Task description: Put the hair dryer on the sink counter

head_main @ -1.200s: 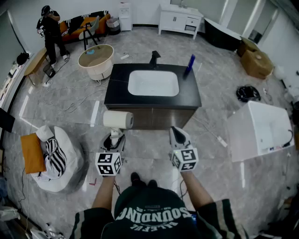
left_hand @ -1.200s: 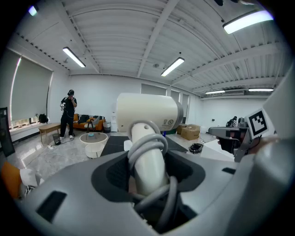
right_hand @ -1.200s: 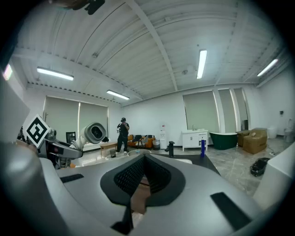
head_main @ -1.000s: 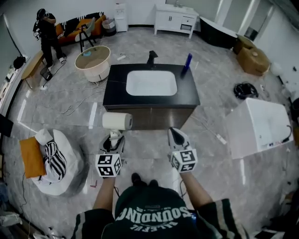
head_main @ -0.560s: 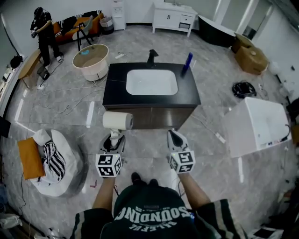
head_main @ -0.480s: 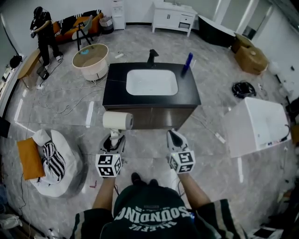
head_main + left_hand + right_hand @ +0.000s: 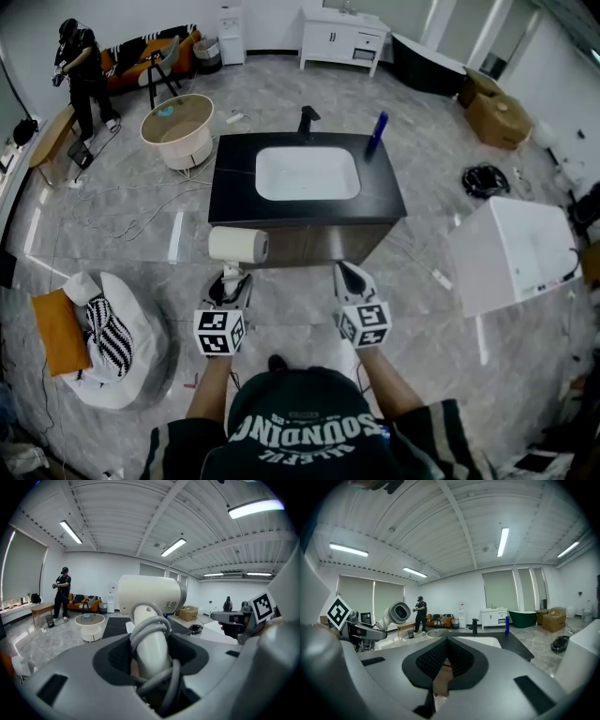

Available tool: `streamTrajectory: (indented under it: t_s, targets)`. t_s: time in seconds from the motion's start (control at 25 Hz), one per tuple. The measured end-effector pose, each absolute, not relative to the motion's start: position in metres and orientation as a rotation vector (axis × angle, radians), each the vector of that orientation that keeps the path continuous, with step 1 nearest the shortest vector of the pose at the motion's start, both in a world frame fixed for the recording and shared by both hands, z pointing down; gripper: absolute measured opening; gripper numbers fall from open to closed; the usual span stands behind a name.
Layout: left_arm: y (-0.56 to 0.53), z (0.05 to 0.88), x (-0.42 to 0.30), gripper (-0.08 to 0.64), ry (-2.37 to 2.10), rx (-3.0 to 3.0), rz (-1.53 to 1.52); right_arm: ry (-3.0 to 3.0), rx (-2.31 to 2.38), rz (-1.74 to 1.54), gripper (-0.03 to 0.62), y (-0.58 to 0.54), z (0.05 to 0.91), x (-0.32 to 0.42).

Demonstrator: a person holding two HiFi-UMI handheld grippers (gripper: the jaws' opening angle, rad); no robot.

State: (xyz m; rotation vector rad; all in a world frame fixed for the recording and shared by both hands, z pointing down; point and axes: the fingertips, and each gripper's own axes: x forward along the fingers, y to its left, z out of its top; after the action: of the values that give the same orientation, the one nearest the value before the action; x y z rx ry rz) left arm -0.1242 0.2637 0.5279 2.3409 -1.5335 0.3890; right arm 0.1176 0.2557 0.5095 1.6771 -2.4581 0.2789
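A cream hair dryer (image 7: pixel 237 246) is clamped by its handle, with the grey cord looped round it, in my left gripper (image 7: pixel 228 279). In the left gripper view its barrel (image 7: pixel 150 597) stands upright above the jaws (image 7: pixel 152 654) and lies crosswise. My right gripper (image 7: pixel 345 272) is shut with nothing in it; in its own view the pads (image 7: pixel 443 665) meet in a point. Ahead of both stands the black sink counter (image 7: pixel 384 199) with a white basin (image 7: pixel 307 173), a black faucet (image 7: pixel 307 119) and a blue bottle (image 7: pixel 378 131). Both grippers hang short of its front edge.
A round white tub (image 7: pixel 178 131) stands left of the counter with cables on the floor near it. A white bag and orange cushion (image 7: pixel 103 323) lie at my left, a white box (image 7: pixel 516 253) at my right. A person (image 7: pixel 77 64) stands far back left.
Both grippers have drifted a little toward the counter, the dryer still in the left one. The person at the back has shifted slightly left.
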Motion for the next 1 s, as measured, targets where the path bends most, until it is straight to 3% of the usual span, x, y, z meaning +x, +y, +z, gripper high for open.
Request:
streamTrajectory:
  t_s: [1.0]
  targets:
    - [0.154,0.554,-0.150,0.219,-1.479,2.338,0.444,-2.421,1.717,0.394,0.000,0.148,0.542,0.096]
